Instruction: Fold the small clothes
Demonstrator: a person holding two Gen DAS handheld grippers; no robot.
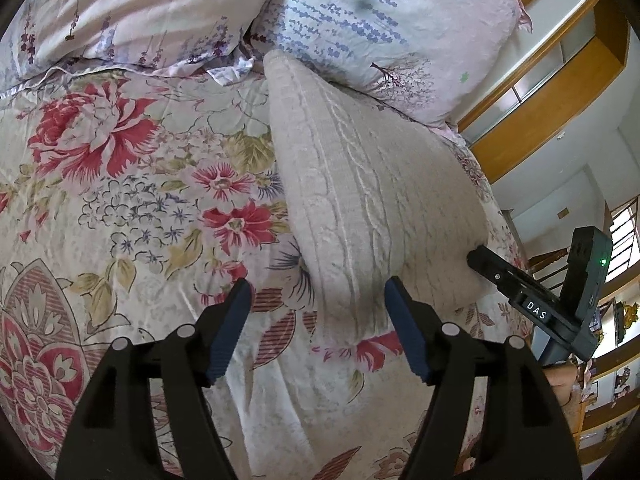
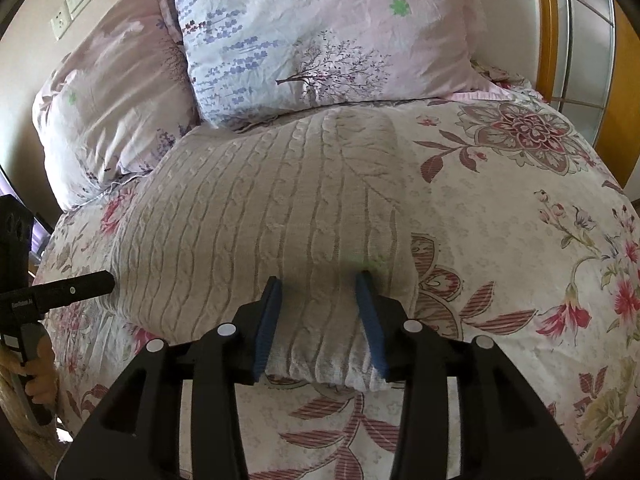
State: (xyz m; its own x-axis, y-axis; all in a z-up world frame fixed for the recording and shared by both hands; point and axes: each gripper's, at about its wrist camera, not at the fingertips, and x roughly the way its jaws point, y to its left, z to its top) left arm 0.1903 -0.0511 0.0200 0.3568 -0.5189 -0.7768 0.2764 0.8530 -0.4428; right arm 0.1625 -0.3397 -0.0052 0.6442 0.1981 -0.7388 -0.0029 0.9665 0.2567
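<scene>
A beige cable-knit garment (image 2: 256, 216) lies flat on the floral bedspread (image 2: 520, 240) of a bed, already looking like a folded rectangle, with its far edge touching two pale printed pillows (image 2: 320, 40) at the head of the bed.

Your right gripper (image 2: 318, 280) sits at the near edge of the knit. Its blue-padded jaws stand moderately apart, one on each side of a strip of the fabric, and the pads appear to press down on the cloth rather than pinch it (no fabric is gathered between them, so I judge it is not gripped).

Your left gripper (image 1: 318, 296) hovers just above the bedspread at the garment's other near corner. Its jaws are wide apart and hold nothing; one finger is over the quilt, the other over the knit's edge.

Each gripper's view also shows the other gripper at the garment's side, its tip touching or nearly touching the cloth.

The placement suggests you are working both near corners at once, probably either to smooth the fold flat or to take hold for the next fold. I cannot tell which.
</scene>
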